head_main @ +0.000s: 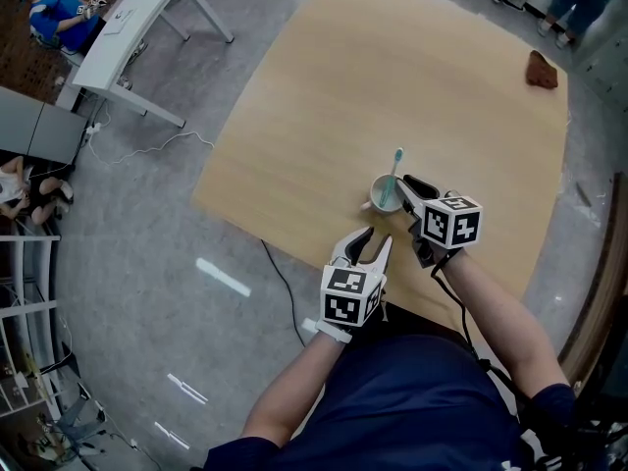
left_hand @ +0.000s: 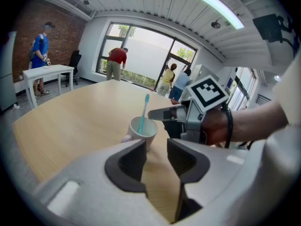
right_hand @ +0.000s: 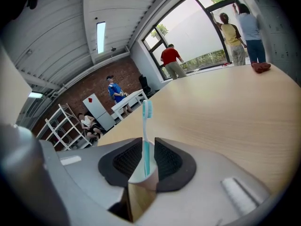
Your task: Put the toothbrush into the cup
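A white cup (head_main: 384,194) stands on the wooden table (head_main: 324,86) near its front edge. A teal toothbrush (head_main: 394,170) stands in it, head up and leaning on the rim. My right gripper (head_main: 404,192) is at the cup from the right. In the right gripper view its open jaws flank the toothbrush (right_hand: 146,131) handle above the cup (right_hand: 141,177), with a gap on each side. My left gripper (head_main: 377,239) hovers just in front of the cup (left_hand: 141,131), open with nothing between its jaws.
A brown crumpled thing (head_main: 541,70) lies at the table's far right corner. A white desk (head_main: 128,27) stands on the floor to the left, with a cable (head_main: 285,283) trailing below the table edge. People stand by the windows far off.
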